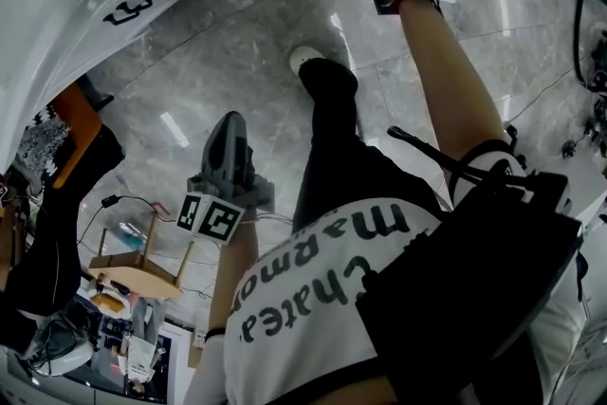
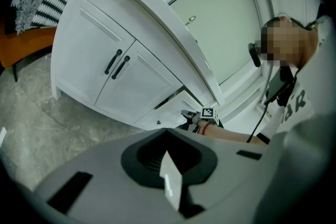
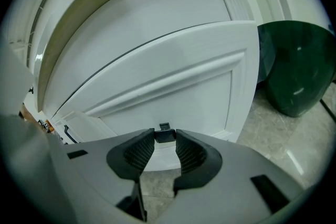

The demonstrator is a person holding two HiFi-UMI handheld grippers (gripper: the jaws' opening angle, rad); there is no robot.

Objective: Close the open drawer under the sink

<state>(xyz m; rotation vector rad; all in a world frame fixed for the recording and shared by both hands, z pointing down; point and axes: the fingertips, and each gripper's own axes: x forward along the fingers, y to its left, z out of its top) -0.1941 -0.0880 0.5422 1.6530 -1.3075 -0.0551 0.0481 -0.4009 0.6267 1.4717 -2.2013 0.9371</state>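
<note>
White drawer (image 3: 173,76) front at 12 o'clock in the right gripper view, poking out under the counter (image 2: 157,21). Got the right gripper (image 3: 164,140) with its jaws clenched on the little black handle (image 3: 165,135). Got the left gripper (image 2: 167,157) parked over the marble floor (image 1: 237,43), jaws pressed together on nothing.

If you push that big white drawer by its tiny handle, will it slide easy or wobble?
Probably slides straight in without tipping: the drawer is a wide, flat, stiff-looking panel fitted in the cabinet. Being big, it may feel heavy. The handle is tiny, so the right tongs could slip off.
</note>
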